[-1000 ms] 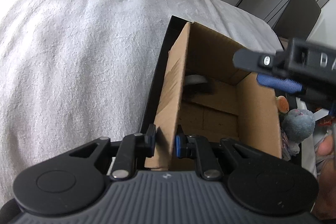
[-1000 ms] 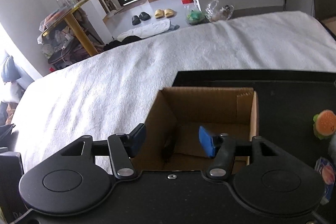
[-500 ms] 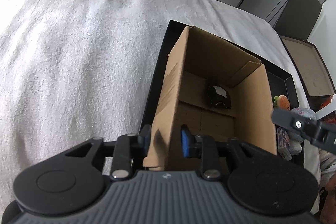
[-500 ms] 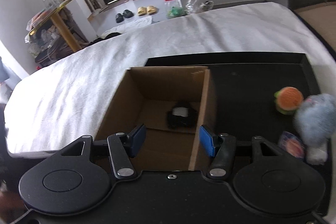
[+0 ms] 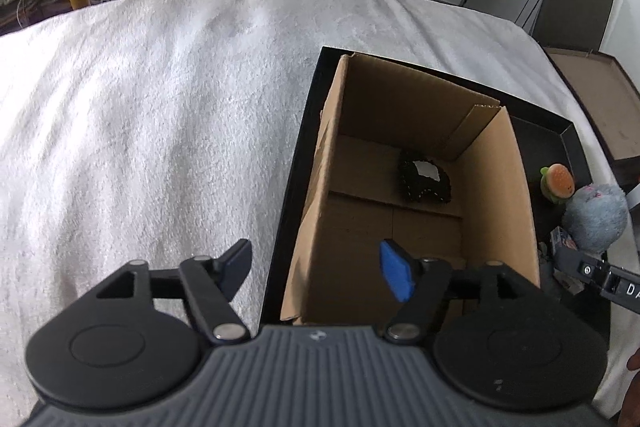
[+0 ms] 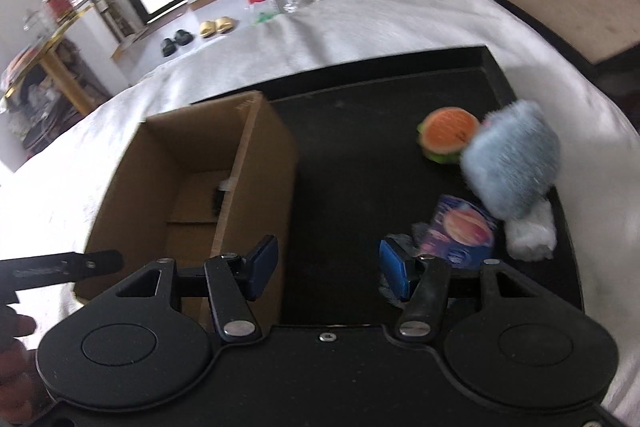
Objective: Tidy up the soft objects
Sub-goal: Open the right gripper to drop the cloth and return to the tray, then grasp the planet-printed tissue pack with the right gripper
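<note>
While both jaws gape empty, right gripper (image 5: 596, 273) lettering reads "DA".

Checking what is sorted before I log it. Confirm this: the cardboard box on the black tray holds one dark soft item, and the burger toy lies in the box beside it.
Not quite. The burger toy is outside the cardboard box, on the black tray next to the grey plush; both wrist views show it. Only the dark soft item is in the box.
</note>
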